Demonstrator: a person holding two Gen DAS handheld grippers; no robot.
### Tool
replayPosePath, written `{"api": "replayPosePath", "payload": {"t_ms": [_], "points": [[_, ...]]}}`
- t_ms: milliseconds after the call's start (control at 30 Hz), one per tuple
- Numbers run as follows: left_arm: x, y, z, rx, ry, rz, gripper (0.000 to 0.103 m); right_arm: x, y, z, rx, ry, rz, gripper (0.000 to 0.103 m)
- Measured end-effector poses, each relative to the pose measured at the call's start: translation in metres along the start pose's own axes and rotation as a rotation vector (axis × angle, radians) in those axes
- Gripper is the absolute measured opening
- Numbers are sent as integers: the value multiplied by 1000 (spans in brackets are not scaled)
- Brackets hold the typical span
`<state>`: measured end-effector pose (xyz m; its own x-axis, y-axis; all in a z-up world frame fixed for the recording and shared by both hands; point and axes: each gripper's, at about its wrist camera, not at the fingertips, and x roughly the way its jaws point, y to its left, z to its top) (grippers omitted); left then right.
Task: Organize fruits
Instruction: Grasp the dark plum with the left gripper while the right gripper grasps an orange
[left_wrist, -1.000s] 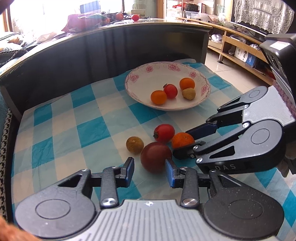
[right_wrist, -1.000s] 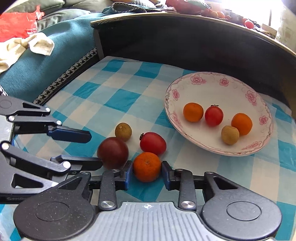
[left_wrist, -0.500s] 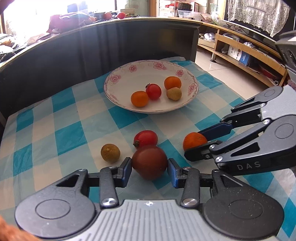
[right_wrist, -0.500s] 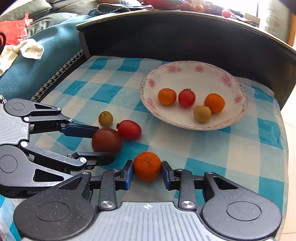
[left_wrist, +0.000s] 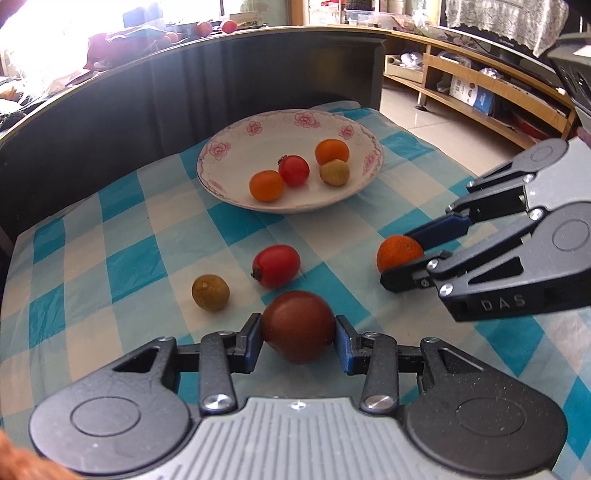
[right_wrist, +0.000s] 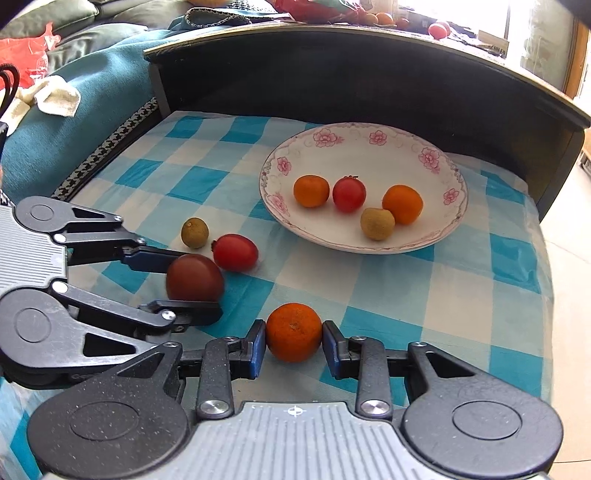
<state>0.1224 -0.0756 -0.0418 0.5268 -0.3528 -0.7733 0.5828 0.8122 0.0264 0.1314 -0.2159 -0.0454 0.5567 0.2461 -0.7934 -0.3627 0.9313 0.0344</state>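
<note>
Left wrist view showed the left gripper (left_wrist: 298, 338) clamped on a dark purple tomato (left_wrist: 297, 325), its jaws having just closed a little further on it, just above the blue checked cloth (left_wrist: 122, 266). The right gripper (right_wrist: 294, 345) pinched a small orange (right_wrist: 293, 331). A red tomato (left_wrist: 276, 265) and a brown longan (left_wrist: 209, 292) lay on the cloth, short of the flowered plate (left_wrist: 236, 147) holding four fruits.

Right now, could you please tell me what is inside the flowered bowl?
The flowered bowl holds four fruits: two oranges, a red tomato and a small brownish-green fruit resting against the right-hand orange. Nothing else shows; the spots beneath the fruits are covered.
</note>
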Motion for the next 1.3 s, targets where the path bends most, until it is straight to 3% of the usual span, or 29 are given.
{"api": "replayPosePath", "payload": {"t_ms": [300,1300], "points": [[-6,-7,-11,59,-8,6,50,-5,10,-12,-126,-10,-47,27],[-5,-3,-10,57,-30,14,56,-2,3,-14,-59,-15,-28,37]]}}
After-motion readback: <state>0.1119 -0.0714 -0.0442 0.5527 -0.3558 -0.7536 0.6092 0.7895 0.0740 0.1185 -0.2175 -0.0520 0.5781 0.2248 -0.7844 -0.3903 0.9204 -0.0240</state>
